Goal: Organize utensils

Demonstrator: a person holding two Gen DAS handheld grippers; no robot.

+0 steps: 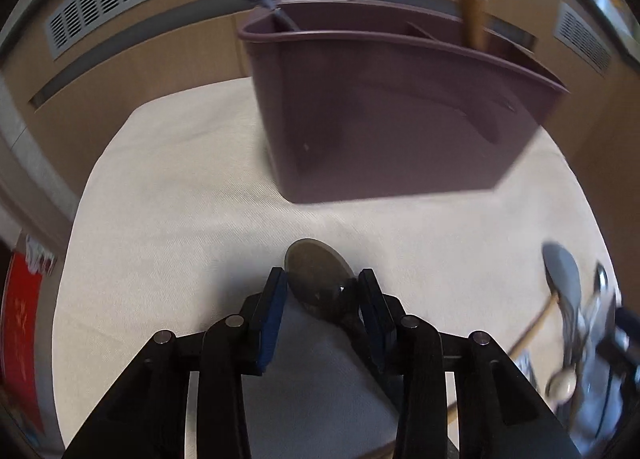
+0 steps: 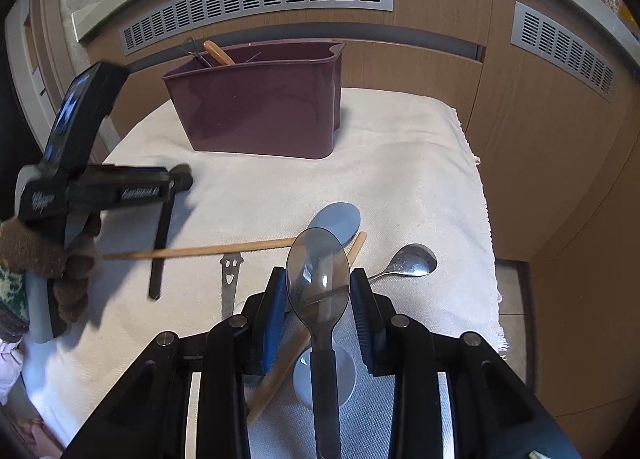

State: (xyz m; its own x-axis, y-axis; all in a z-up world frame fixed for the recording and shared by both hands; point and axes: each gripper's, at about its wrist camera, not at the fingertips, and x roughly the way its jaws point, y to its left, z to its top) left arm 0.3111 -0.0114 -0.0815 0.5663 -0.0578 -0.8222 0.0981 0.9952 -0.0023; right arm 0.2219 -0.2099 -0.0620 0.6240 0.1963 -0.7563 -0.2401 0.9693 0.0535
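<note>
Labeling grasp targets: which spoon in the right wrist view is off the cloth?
The translucent dark spoon, held up in the right gripper, pads against its bowl. The grey-blue spoon and the metal spoon both lie on the white cloth.

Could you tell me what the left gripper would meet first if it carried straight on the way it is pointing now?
Probably the white cloth just short of the purple caddy: the left gripper points steeply down with a dark translucent spoon between its fingers. Depth is hard to judge.

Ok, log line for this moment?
left claw: around dark spoon, grip unclear | right claw: shut on clear spoon | bin: ahead
</note>
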